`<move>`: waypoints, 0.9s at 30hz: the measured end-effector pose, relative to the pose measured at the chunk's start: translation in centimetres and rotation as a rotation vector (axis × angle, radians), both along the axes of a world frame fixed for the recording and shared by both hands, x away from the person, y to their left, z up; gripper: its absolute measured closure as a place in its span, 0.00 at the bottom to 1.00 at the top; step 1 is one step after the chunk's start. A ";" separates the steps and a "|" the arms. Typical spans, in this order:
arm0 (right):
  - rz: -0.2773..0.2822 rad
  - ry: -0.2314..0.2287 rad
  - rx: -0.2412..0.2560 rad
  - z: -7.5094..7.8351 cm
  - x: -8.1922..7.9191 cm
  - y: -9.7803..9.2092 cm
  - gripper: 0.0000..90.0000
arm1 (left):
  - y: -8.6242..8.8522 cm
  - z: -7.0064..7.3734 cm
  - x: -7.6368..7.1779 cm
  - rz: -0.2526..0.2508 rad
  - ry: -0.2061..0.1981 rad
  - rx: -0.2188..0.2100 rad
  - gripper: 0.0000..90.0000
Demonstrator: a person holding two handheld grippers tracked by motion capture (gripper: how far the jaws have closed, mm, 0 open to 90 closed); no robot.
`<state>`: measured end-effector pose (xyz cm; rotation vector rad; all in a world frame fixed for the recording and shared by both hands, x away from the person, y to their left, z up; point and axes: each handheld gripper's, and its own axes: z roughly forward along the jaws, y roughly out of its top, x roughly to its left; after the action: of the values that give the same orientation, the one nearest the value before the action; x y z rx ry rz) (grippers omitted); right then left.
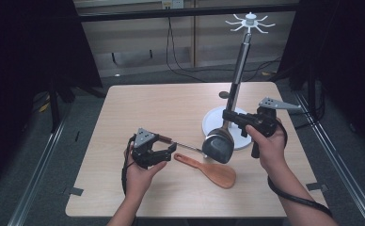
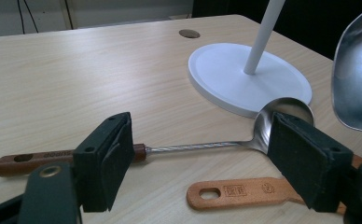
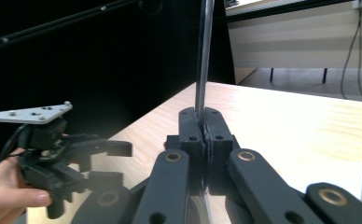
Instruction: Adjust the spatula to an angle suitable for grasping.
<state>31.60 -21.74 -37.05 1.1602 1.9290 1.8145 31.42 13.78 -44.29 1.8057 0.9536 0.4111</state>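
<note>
Right tongs (image 1: 227, 116) are clenched on the thin metal handle of the large spatula (image 1: 218, 147). Its blade hangs off the surface (image 1: 138, 103), just in front of the white rack base (image 1: 211, 123). The handle runs up alongside the rack pole (image 1: 238, 70) toward the hook ring (image 1: 249, 21).

Left tongs (image 1: 167, 149) are released and straddle the wood-handled ladle (image 2: 207, 145), which lies flat with its bowl touching the base rim. The wooden rice paddle (image 1: 209, 170) lies just beside it.

Likely step: hang the spatula.
- Raise it straight, keeping the handle parallel to the pole so the blade clears the base.
- Grip is narrow on a slim shaft, so expect swing; move slowly.
- Left tongs should close on the ladle's wooden grip, not the wire shaft.
</note>
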 end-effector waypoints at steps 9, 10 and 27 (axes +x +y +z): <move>-0.049 -0.020 -0.039 -0.6 0.7 -1.4 0.97 | 0.0 -0.1 0.0 0.003 0.000 0.004 0.25; -0.054 -0.020 -0.037 -0.7 0.8 -1.5 0.97 | 0.0 -0.2 0.0 0.002 -0.001 0.000 0.25; -0.163 -0.019 -0.058 -1.3 3.1 -3.0 0.90 | 0.1 -0.3 -0.1 -0.002 -0.005 0.012 0.25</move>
<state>34.67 -24.70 -38.40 1.2371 1.8071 1.6687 31.36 13.87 -44.64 1.8157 0.9476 0.4205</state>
